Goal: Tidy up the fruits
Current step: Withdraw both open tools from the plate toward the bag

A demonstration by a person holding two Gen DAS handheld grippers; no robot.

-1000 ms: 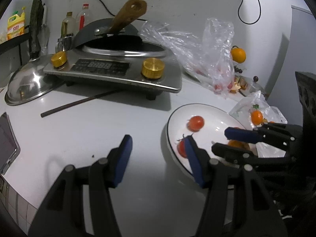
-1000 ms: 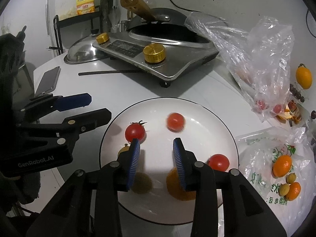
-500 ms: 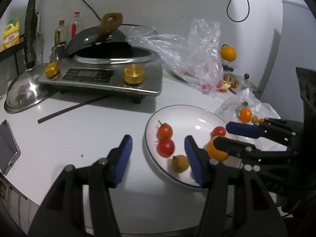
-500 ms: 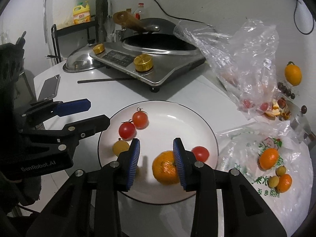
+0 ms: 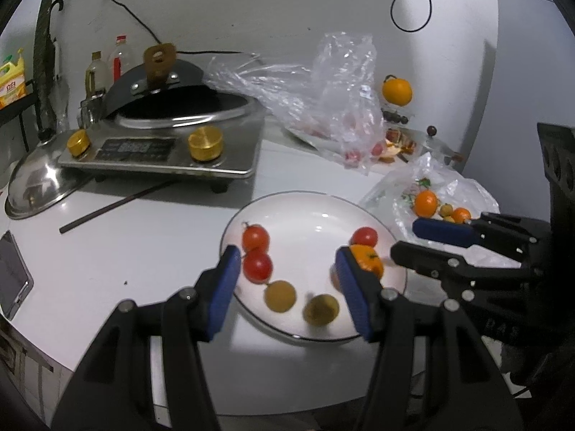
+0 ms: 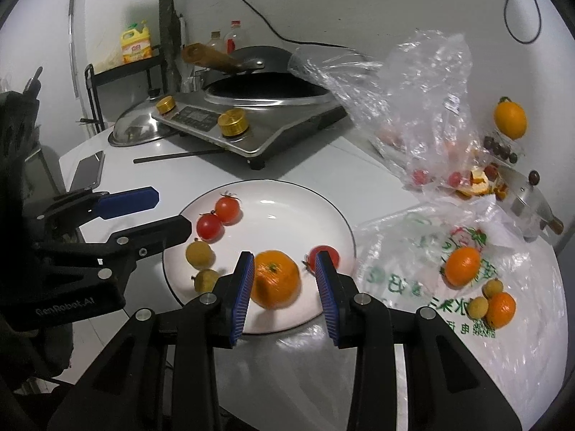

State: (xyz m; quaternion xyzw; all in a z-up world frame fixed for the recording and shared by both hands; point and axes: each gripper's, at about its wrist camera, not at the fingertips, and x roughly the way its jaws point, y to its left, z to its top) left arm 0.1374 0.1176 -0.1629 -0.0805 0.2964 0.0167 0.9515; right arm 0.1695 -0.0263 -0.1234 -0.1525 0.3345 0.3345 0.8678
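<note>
A white plate point(image 5: 309, 222) point(image 6: 280, 215) holds two tomatoes point(image 5: 256, 251) point(image 6: 218, 217) side by side at its left. It also holds a third tomato point(image 5: 364, 236) point(image 6: 325, 255), two longans point(image 5: 280, 296) point(image 6: 199, 254) and an orange point(image 5: 368, 262) point(image 6: 275, 278). My left gripper point(image 5: 287, 287) hangs open above the plate's near rim, holding nothing. My right gripper point(image 6: 284, 287) point(image 5: 413, 244) stands narrowly open over the plate's right side. The orange shows between its pads but lies on the plate, untouched. A printed plastic bag point(image 6: 413, 251) to the right holds more oranges point(image 6: 461, 265) and longans point(image 6: 492, 287).
An induction cooker with a wok point(image 5: 161, 151) stands at the back left, with a steel lid point(image 5: 39, 186), a chopstick point(image 5: 115, 208) and a phone point(image 5: 10, 283) near it. A crumpled clear bag point(image 5: 323, 107) and a lone orange point(image 5: 396, 91) sit behind the plate.
Both grippers have drawn back and risen from the plate, so more of it shows. The fruits have rolled: two tomatoes now lie together at the left.
</note>
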